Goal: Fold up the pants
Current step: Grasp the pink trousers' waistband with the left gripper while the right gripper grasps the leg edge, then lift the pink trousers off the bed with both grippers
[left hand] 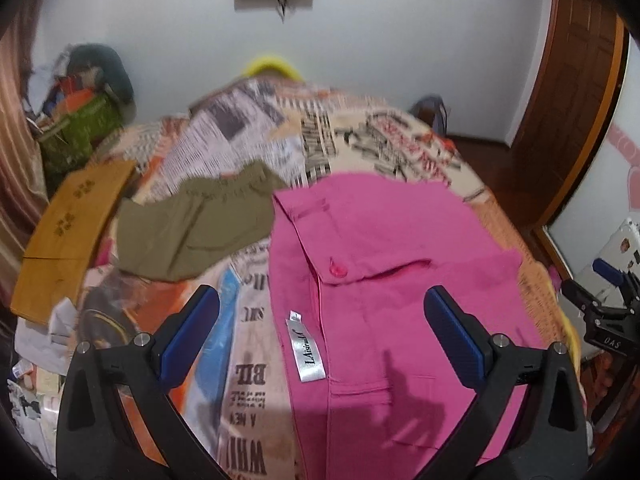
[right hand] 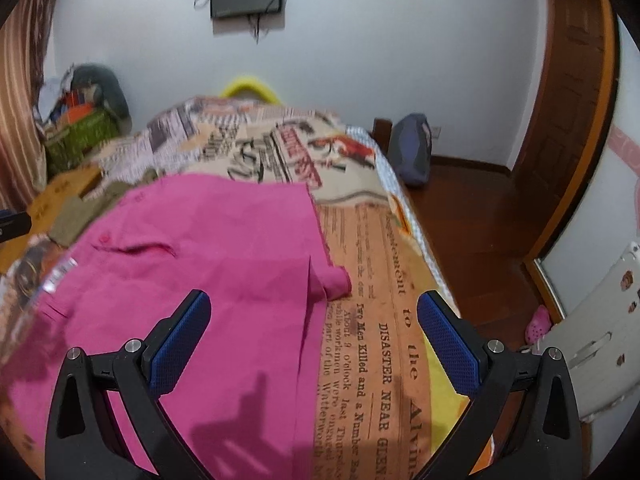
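Pink pants (left hand: 384,264) lie folded on the newspaper-print bedsheet (left hand: 248,344), with a pink button (left hand: 338,270) and a silver label (left hand: 306,354) showing. My left gripper (left hand: 320,328) is open and empty, hovering above the pants' left edge near the label. In the right wrist view the pink pants (right hand: 208,264) fill the left half. My right gripper (right hand: 314,334) is open and empty above their right edge, where a small fold (right hand: 334,280) sticks out. The right gripper also shows at the far right of the left wrist view (left hand: 600,304).
Folded olive shorts (left hand: 192,224) and a folded mustard garment (left hand: 68,232) lie on the bed to the left. A green basket of clutter (left hand: 76,136) stands by the wall. The bed edge drops to a wooden floor (right hand: 472,220) with a blue bag (right hand: 412,152).
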The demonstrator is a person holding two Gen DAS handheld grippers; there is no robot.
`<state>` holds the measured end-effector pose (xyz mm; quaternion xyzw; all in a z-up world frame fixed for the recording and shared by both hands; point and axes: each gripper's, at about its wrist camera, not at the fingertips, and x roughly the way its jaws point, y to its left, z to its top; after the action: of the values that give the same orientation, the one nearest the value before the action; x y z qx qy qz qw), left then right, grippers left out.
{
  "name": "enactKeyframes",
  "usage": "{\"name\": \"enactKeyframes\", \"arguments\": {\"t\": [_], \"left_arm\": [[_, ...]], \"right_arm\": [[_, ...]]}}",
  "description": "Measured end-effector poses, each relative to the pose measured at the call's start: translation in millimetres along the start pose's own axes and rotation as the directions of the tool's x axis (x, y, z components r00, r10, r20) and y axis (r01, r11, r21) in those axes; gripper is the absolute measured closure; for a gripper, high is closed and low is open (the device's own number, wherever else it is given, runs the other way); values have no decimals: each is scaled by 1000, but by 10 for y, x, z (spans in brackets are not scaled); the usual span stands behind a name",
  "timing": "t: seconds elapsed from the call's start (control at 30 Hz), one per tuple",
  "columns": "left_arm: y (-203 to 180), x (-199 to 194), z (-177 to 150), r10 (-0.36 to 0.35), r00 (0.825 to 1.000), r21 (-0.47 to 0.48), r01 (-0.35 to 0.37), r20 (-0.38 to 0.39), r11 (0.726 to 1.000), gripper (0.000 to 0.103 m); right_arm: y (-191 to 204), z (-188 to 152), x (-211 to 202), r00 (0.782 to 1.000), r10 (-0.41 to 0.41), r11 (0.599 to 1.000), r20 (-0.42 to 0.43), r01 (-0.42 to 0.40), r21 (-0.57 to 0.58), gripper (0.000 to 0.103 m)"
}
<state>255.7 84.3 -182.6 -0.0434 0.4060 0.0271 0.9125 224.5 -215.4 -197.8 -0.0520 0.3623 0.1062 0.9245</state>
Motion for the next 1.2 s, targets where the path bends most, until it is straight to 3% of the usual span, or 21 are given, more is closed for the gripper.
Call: {"name": "enactKeyframes", "arguments": {"t": [0.2, 0.23, 0.33, 0.57, 0.67, 0.7, 0.77, 0.9, 0.93, 1.03, 1.2], "left_arm": [[5, 453, -71, -5, 994, 67, 13, -108, 998, 0], [20, 502, -81, -7, 992, 68, 15, -124, 998, 0], [61, 620, -99, -24, 987, 64, 34, -159, 997, 11], [69, 780, -134, -67, 973, 79, 86, -220, 993, 43], [37, 813, -138, -95, 966, 86, 119, -242, 989, 58], [28, 824, -139, -103, 963, 86, 127, -249, 988, 60], [18, 836, -144, -106, 961, 90, 133, -255, 987, 62], [-2, 859, -158, -156, 947, 78, 185, -282, 980, 74], [-13, 878, -157, -164, 943, 75, 193, -290, 978, 76], [-72, 891, -164, -152, 948, 110, 189, -280, 976, 97], [-122, 852, -119, -122, 959, 150, 165, -256, 975, 99]], "right_arm": [[-72, -49, 301, 994, 81, 997, -77, -80, 9, 3], [-87, -58, 342, 992, 85, 996, -90, -85, 13, 9], [-127, -66, 485, 983, 123, 992, -137, -120, 24, 30], [-123, -74, 646, 960, 222, 975, -168, -218, 40, 51], [-103, -69, 776, 947, 250, 968, -200, -245, 49, 54], [-99, -67, 808, 944, 257, 966, -207, -252, 54, 55], [-96, -61, 883, 932, 282, 959, -228, -274, 67, 67], [-99, -78, 937, 912, 331, 943, -241, -317, 96, 77], [-97, -87, 931, 911, 338, 941, -239, -323, 98, 79], [-70, -88, 900, 919, 323, 947, -228, -313, 79, 88], [-20, -75, 847, 937, 271, 962, -219, -272, 25, 96]]}}
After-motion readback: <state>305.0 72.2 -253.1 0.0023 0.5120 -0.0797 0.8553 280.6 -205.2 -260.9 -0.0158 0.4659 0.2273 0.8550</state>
